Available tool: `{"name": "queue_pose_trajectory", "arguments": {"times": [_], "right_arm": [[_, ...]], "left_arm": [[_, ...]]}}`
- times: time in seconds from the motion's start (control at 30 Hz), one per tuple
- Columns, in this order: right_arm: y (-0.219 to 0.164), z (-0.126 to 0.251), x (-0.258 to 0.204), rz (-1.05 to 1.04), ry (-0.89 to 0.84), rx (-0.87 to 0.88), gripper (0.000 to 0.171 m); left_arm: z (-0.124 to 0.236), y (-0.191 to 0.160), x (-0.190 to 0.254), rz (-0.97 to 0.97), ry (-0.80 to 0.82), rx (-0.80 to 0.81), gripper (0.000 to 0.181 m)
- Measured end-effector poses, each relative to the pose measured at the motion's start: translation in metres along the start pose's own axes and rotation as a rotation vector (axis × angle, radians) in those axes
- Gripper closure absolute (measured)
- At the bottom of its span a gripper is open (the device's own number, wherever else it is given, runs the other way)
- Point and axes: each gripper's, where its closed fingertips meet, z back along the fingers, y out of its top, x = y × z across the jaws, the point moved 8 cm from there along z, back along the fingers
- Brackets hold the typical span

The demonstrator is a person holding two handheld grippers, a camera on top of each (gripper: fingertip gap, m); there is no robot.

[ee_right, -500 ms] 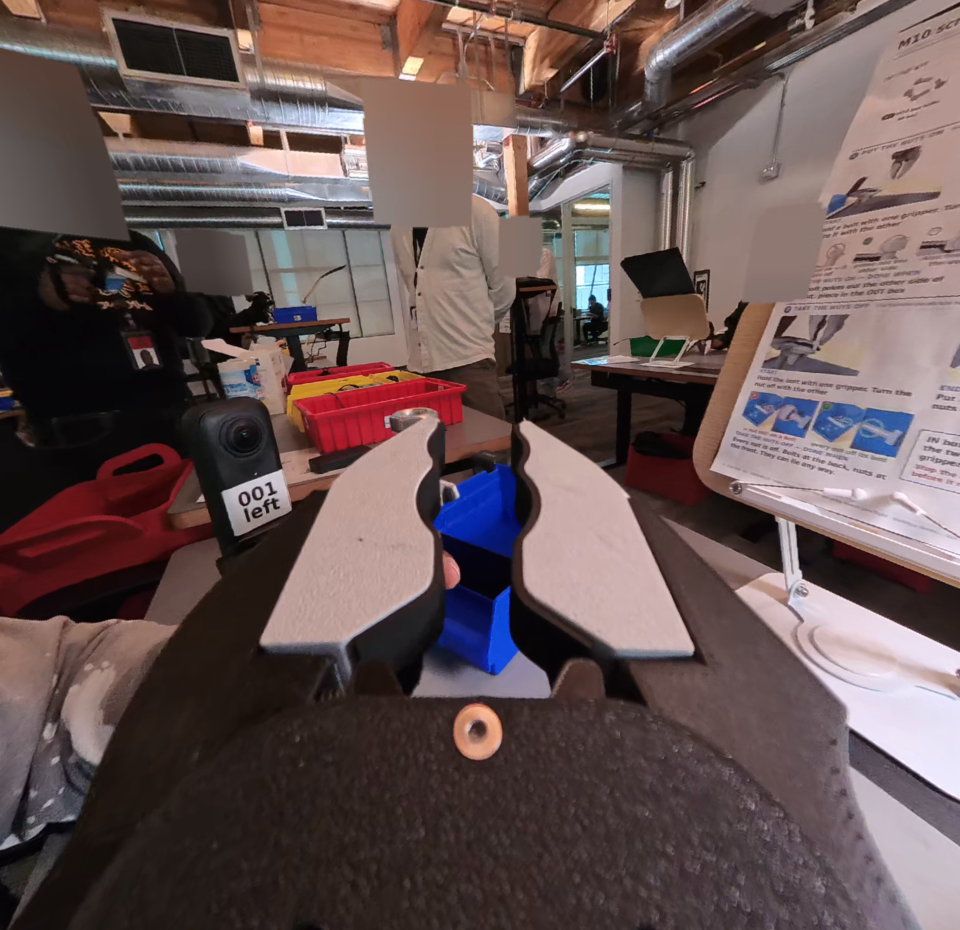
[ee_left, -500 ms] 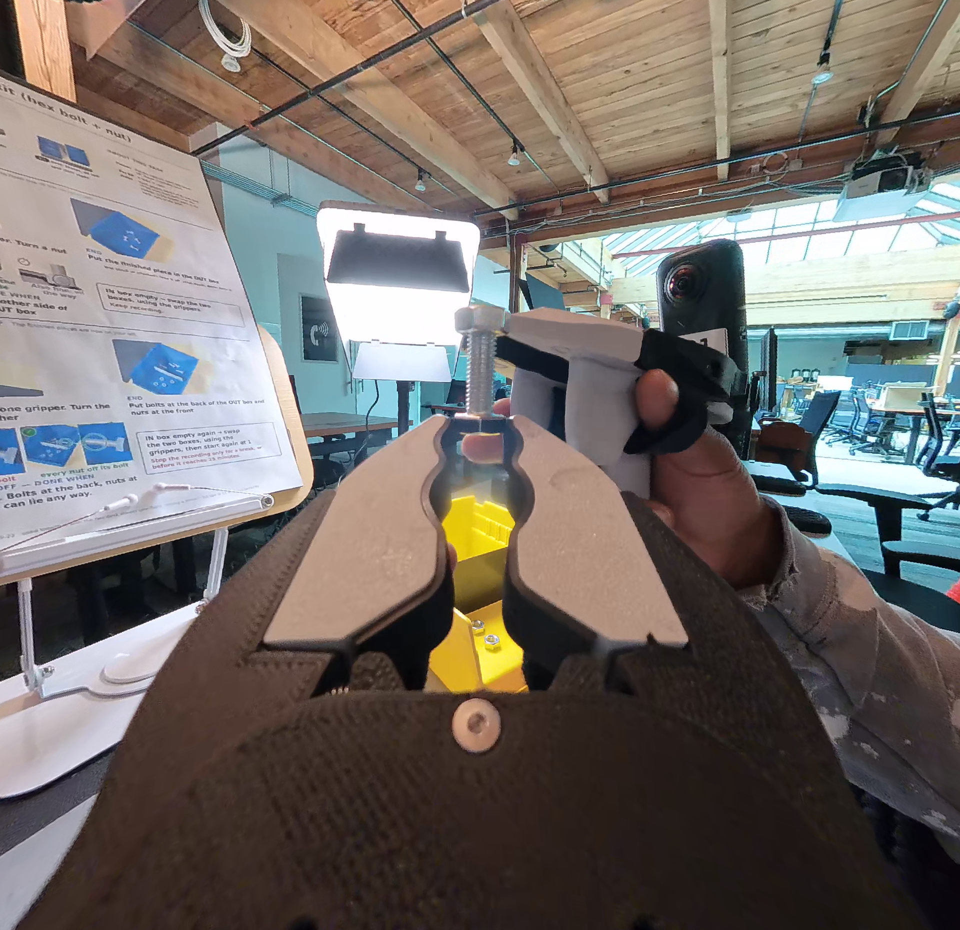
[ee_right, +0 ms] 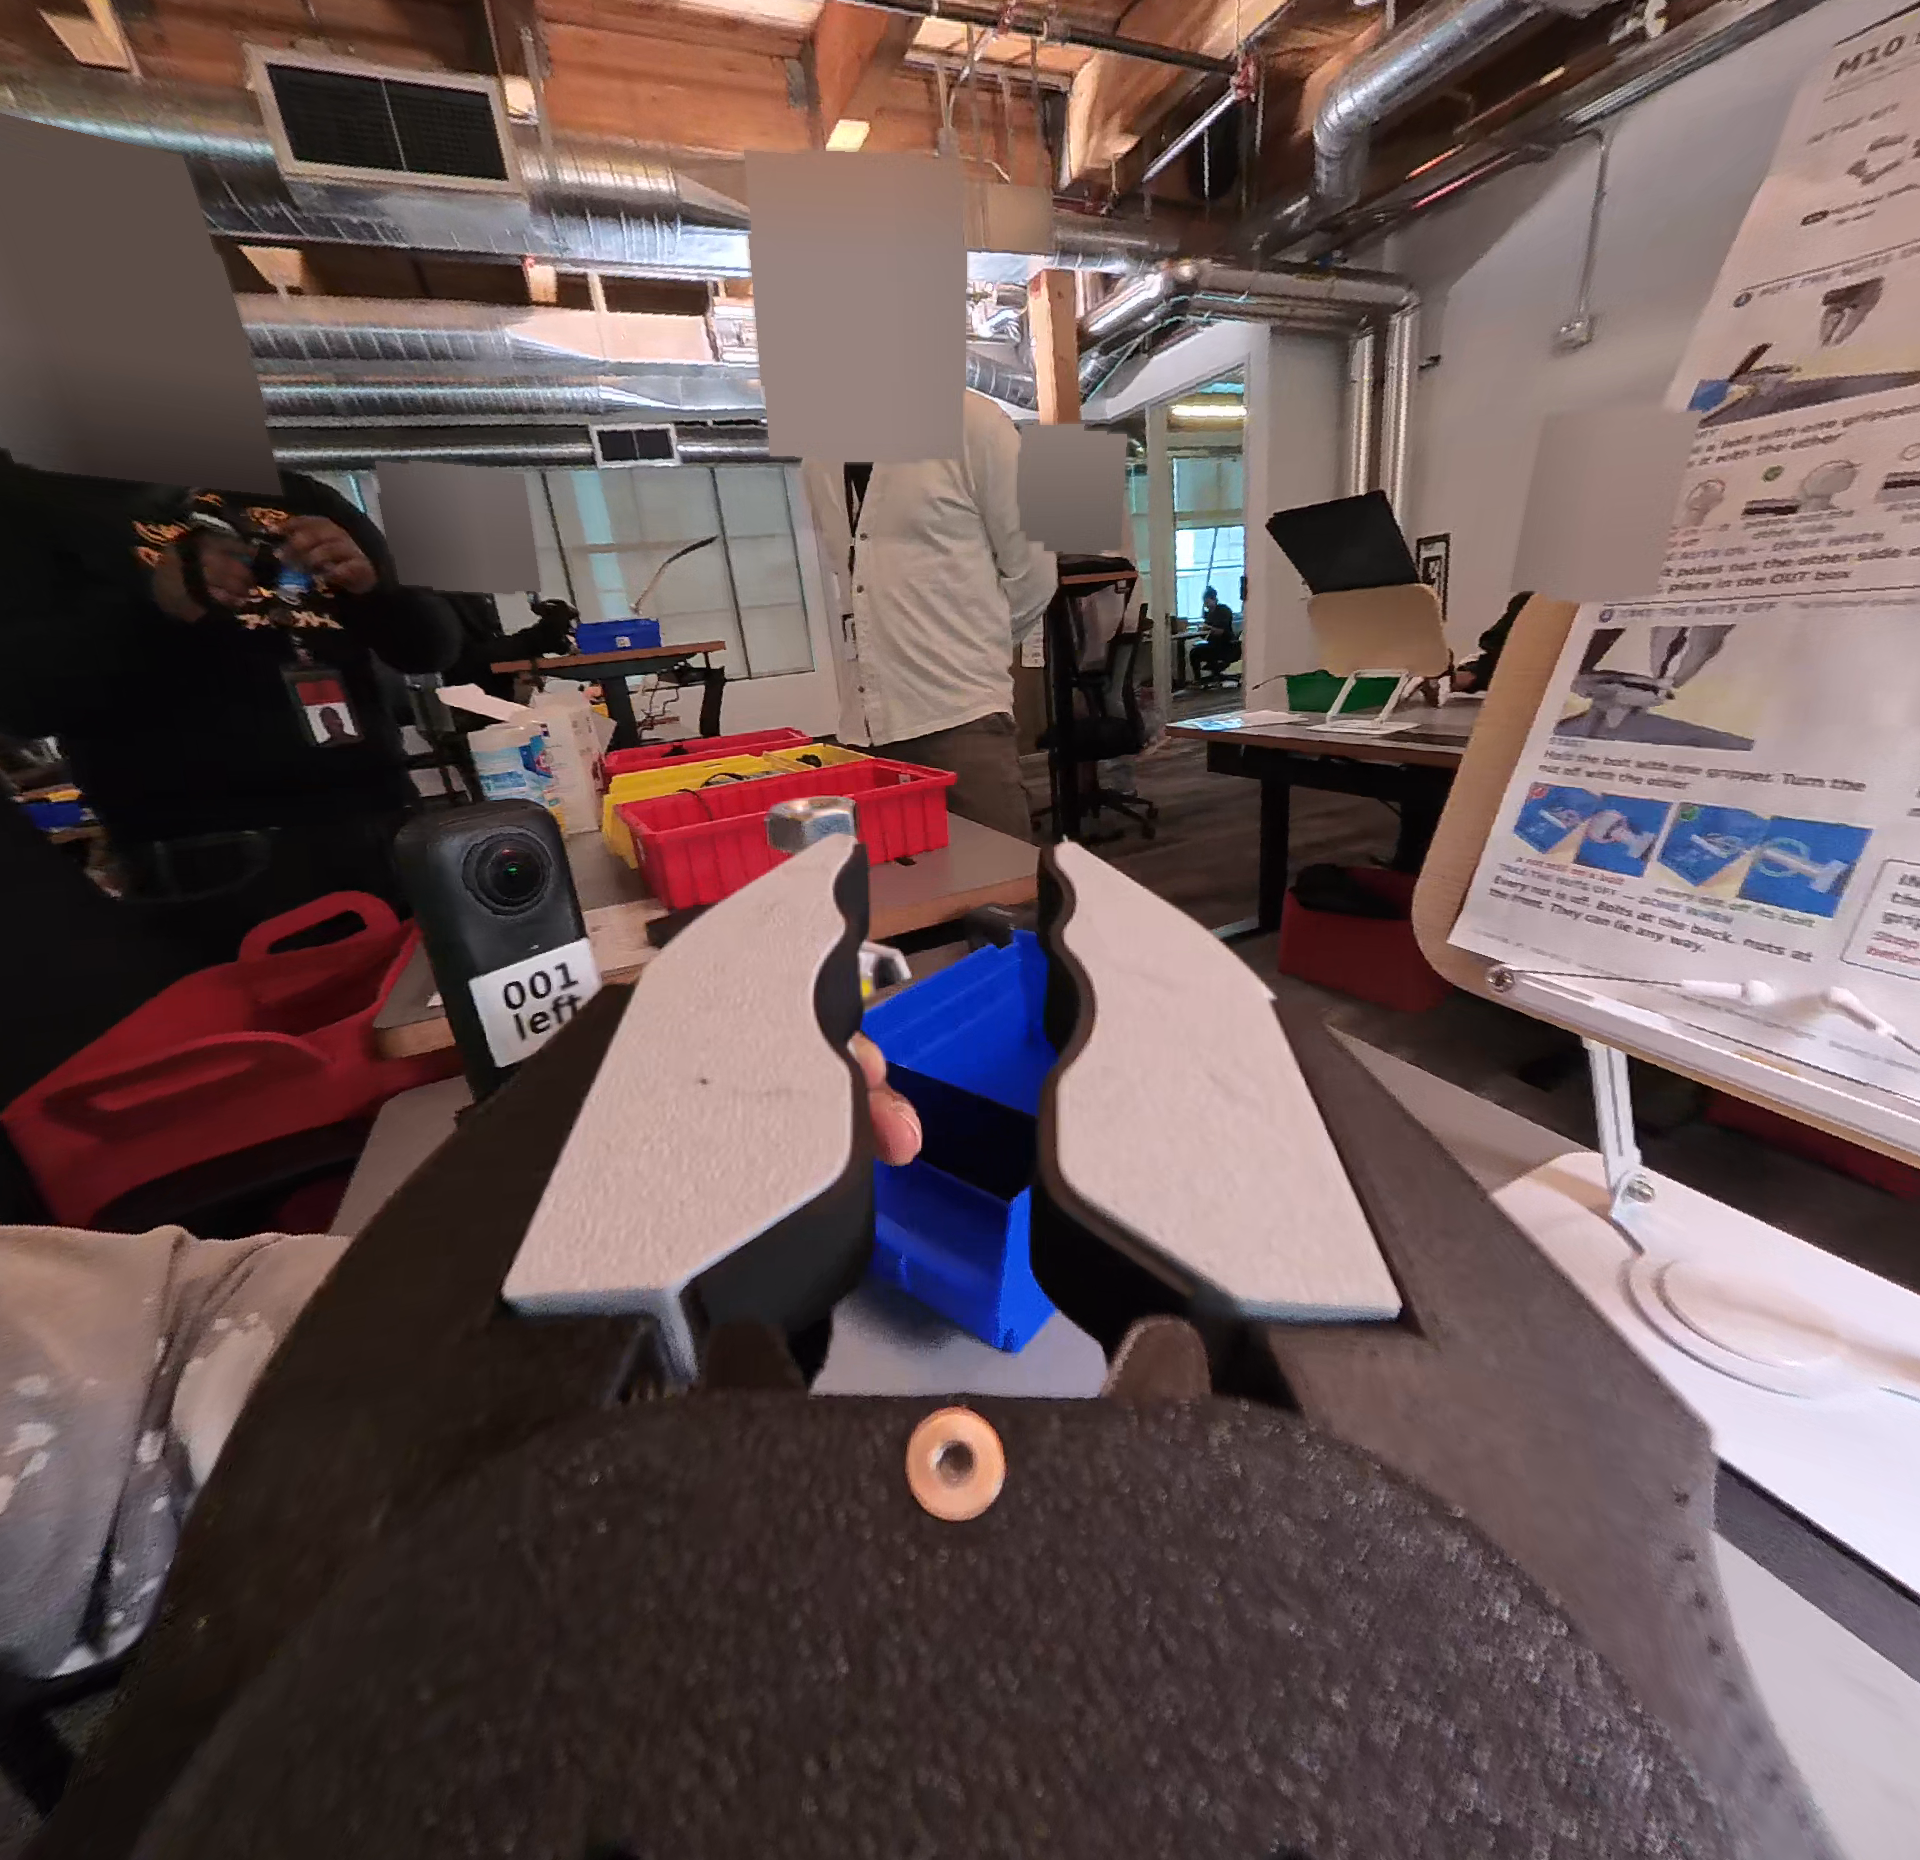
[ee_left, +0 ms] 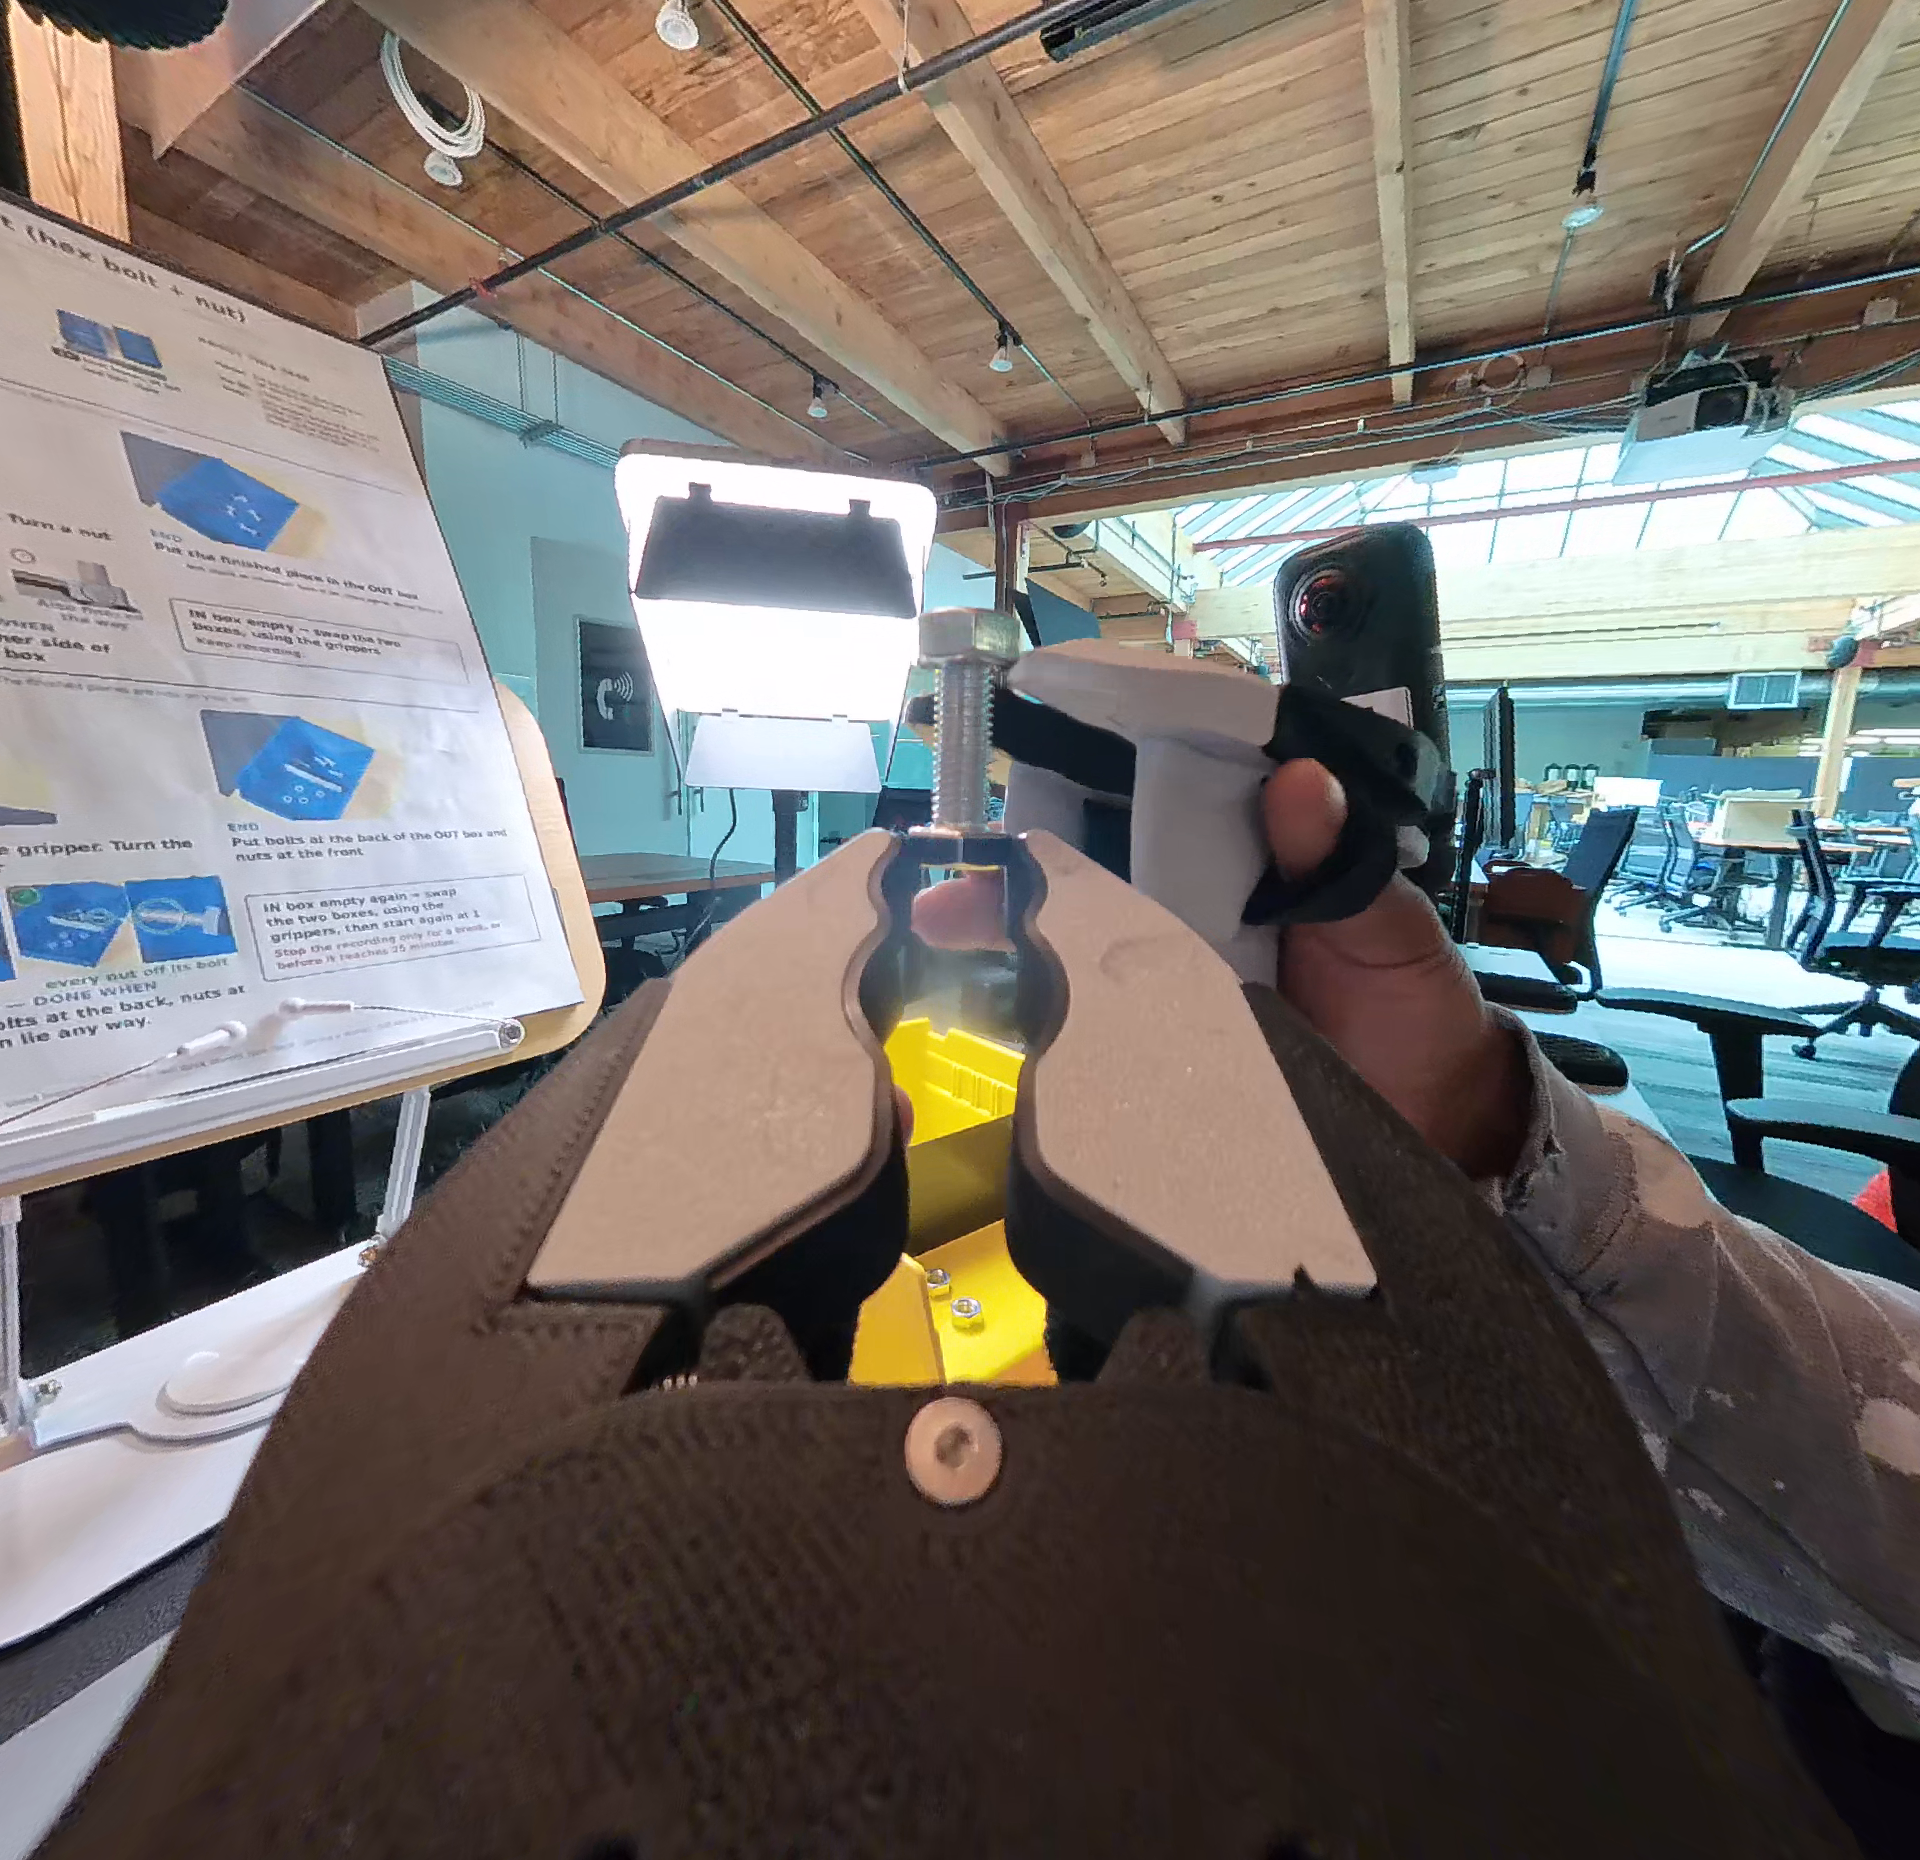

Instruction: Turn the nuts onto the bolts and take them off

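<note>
In the left wrist view an instruction sheet (ee_left: 239, 709) stands on a white stand at the far left, printed with text and blue photo panels. To its right a lit panel lamp (ee_left: 774, 605) glows in the background. The left gripper (ee_left: 961, 854) has its jaws closed on the lower end of a bolt (ee_left: 964, 730), which stands upright with its hex head on top and its threaded shank bare above the tips. What the tips pinch there looks like a thin dark piece; whether it is a nut cannot be told. Below, seen through the gap between the fingers, lies a yellow box (ee_left: 951, 1083) with two loose nuts (ee_left: 954, 1296) on its floor. Just right of the bolt is the right gripper (ee_left: 1013, 667), held in a hand (ee_left: 1382, 979); its tips sit beside the shank under the head.

In the right wrist view the right gripper's jaws stand apart and hold nothing. The bolt's head shows just off the left fingertip. A camera (ee_right: 499, 906) with a white label sits at left, and a blue box (ee_right: 966, 1135) rests on the bench (ee_right: 956, 1363) between the fingers.
</note>
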Motion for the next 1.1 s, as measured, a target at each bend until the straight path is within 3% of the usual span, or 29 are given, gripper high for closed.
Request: {"name": "queue_pose_trajectory", "arguments": {"times": [0.23,0.37,0.63,0.77,1.1], "right_arm": [[-0.003,-0.007,-0.013,0.017,0.047,-0.017,0.132],[0.001,-0.001,-0.004,0.019,-0.013,0.011,0.148],[-0.003,-0.007,-0.015,0.022,0.051,-0.008,0.135],[0.001,-0.001,-0.004,0.022,0.003,0.022,0.149],[-0.003,-0.008,-0.020,0.079,0.086,-0.040,0.136]], "left_arm": [[-0.001,-0.003,0.004,-0.011,-0.010,-0.002,0.163],[0.001,0.002,0.002,-0.011,-0.006,0.016,0.163],[0.000,-0.002,0.005,-0.013,-0.013,0.009,0.163],[0.001,0.001,0.003,-0.010,-0.015,0.021,0.163],[-0.002,-0.007,0.006,-0.002,-0.028,-0.007,0.163]]}}
